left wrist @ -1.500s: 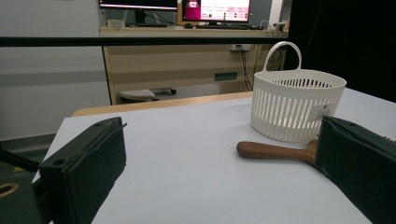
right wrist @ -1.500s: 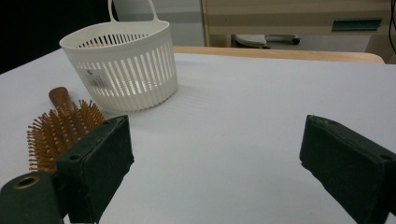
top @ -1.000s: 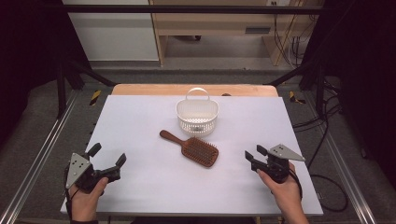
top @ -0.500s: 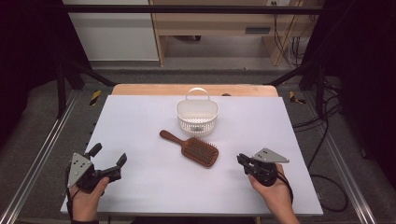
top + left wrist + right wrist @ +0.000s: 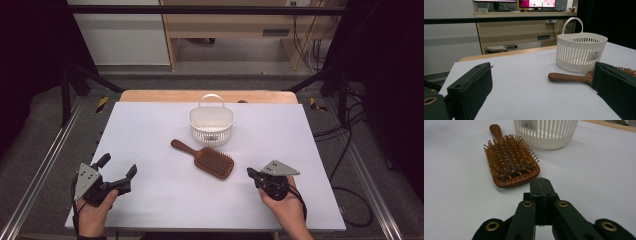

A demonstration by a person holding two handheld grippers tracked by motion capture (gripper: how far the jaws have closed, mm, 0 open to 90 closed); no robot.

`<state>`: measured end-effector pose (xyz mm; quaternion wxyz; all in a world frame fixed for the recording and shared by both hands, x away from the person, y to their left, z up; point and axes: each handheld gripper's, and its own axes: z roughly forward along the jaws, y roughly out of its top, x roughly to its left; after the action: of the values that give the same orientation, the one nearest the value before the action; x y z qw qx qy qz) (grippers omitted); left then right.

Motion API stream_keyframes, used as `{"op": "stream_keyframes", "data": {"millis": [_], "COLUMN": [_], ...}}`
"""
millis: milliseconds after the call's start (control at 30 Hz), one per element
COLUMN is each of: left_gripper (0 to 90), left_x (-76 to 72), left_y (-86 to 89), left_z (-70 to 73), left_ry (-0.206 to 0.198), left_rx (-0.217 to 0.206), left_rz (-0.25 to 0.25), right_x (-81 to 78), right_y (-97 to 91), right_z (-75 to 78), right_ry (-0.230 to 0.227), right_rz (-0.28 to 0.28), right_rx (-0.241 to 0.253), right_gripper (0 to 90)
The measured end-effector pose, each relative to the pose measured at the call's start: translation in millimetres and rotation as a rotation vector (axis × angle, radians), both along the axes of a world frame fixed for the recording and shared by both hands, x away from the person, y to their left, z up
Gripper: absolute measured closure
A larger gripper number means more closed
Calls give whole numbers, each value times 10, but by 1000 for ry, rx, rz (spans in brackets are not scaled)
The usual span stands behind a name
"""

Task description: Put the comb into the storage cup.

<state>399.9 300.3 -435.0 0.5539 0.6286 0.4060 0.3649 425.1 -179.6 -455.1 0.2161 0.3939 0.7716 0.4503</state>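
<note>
On the white table [image 5: 150,125] lie two things: one wooden hairbrush [image 5: 205,158] and one white slatted basket [image 5: 211,124] with a loop handle. The basket stands upright toward the far middle of the table; the hairbrush lies bristles up just near of it, handle pointing far-left, head toward the near right, close to the basket but apart from it. Two grippers sit at the near edge, one in each hand. The left gripper [image 5: 116,173] rests at the near-left corner with its jaws spread wide and nothing between them; in the left gripper view the two black jaws frame the hairbrush handle [image 5: 569,77] and the basket [image 5: 581,52] beyond. The right gripper [image 5: 251,173] is near-right, just beside the brush head, its jaws pressed together on nothing; in the right gripper view the closed tips [image 5: 541,182] sit just short of the brush head [image 5: 511,161], not touching it, with the basket [image 5: 546,132] behind.
</note>
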Motion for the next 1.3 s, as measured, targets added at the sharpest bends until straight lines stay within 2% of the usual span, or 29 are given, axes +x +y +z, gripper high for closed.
{"op": "stream_keyframes", "data": {"millis": [367,667,733,900,1033,1233,1300], "left_gripper": [33,33,33,33,34,34,34], "left_x": [1,-2,-4,-4,-3,-3,-5], "left_y": [-18,-9,-11,-7,-11,-22,-19], "left_z": [-2,0,1,2,0,-2,-1], "left_ry": [1,0,0,-1,0,1,0], "left_rx": [5,2,3,-3,-1,3,2], "left_rz": [-4,-3,-5,-4,-8,-11,-10], "right_x": [113,287,337,427,469,543,557], "right_y": [259,464,511,565,573,580,591], "right_z": [-33,-51,-63,-91,-107,-132,-136], "right_ry": [14,26,30,46,38,56,66], "right_rz": [40,29,32,18,19,14,14], "right_rx": [-5,5,-9,-31,-57,-69,-57], "right_gripper": [900,900,900,900,900,900,900]}}
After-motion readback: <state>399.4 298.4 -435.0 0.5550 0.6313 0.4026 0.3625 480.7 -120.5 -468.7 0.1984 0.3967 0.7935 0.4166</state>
